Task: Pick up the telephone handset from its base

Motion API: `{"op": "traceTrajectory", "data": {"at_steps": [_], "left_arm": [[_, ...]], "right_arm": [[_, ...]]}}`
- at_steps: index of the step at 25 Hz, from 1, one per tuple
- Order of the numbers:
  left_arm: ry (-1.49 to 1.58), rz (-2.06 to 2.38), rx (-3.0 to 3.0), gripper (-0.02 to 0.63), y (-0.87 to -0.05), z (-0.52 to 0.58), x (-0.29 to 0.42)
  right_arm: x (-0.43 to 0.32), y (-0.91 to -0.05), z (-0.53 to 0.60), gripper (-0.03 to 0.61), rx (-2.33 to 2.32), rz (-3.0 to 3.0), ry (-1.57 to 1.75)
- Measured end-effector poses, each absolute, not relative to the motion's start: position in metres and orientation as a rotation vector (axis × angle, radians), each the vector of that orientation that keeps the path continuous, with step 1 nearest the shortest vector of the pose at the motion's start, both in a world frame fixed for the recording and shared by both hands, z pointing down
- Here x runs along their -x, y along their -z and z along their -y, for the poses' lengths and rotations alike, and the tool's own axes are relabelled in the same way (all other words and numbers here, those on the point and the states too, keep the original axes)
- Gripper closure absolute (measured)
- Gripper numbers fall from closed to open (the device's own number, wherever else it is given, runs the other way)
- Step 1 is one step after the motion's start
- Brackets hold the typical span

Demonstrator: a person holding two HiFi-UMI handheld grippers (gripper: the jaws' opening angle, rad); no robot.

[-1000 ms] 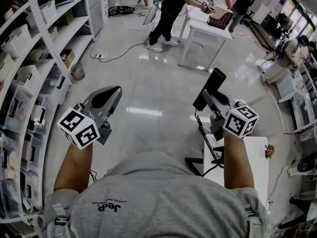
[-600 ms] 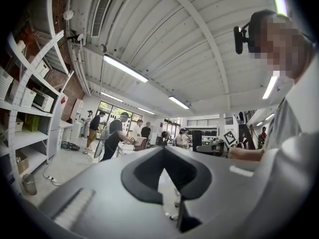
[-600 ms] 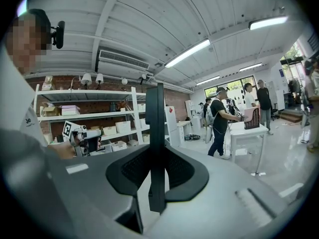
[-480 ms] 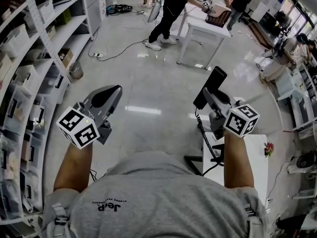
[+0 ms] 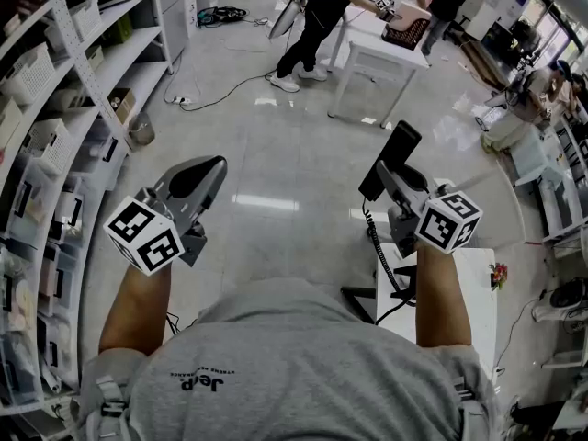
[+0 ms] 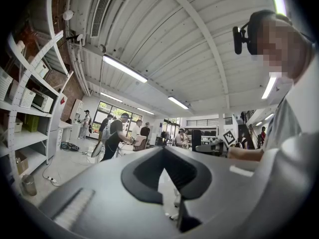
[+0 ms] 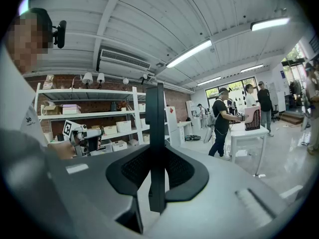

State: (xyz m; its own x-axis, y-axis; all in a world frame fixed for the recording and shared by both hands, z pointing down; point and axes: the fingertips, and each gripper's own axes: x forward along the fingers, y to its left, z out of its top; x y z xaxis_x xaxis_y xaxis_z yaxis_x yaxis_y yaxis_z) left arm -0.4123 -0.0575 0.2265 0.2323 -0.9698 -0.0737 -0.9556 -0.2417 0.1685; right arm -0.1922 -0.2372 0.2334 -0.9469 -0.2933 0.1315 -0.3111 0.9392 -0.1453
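Note:
My right gripper [image 5: 384, 177] is shut on a black telephone handset [image 5: 390, 162], held up in the air and pointing away from me. In the right gripper view the handset [image 7: 155, 133] stands as a thin upright black bar clamped between the dark pads. Its coiled black cord [image 5: 377, 246] hangs down toward a white table [image 5: 478, 301] below my right arm. The telephone base is not visible. My left gripper [image 5: 209, 168] is raised at the same height to the left, its tips together with nothing between them [image 6: 162, 151].
Metal shelving [image 5: 55, 136] with boxes and bins runs along the left. A person [image 5: 317, 16] stands at a far white table [image 5: 381, 53]. A cable [image 5: 220, 95] lies on the glossy floor between the shelving and that table.

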Motion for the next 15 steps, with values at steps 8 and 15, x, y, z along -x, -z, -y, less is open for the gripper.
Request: {"op": "traceTrajectory", "data": {"at_steps": [8,15], "left_arm": [[0.244,1.871,-2.398,0.555,-0.225,0.056,0.415],[0.238,1.861,-2.412,0.555,-0.223,0.057,0.406]], "right_arm": [[0.196,-0.232,0.236,0.5,-0.462,2.986,-0.246],[0.19,-0.23,0.236,0.5,-0.458,2.992,-0.234]]}}
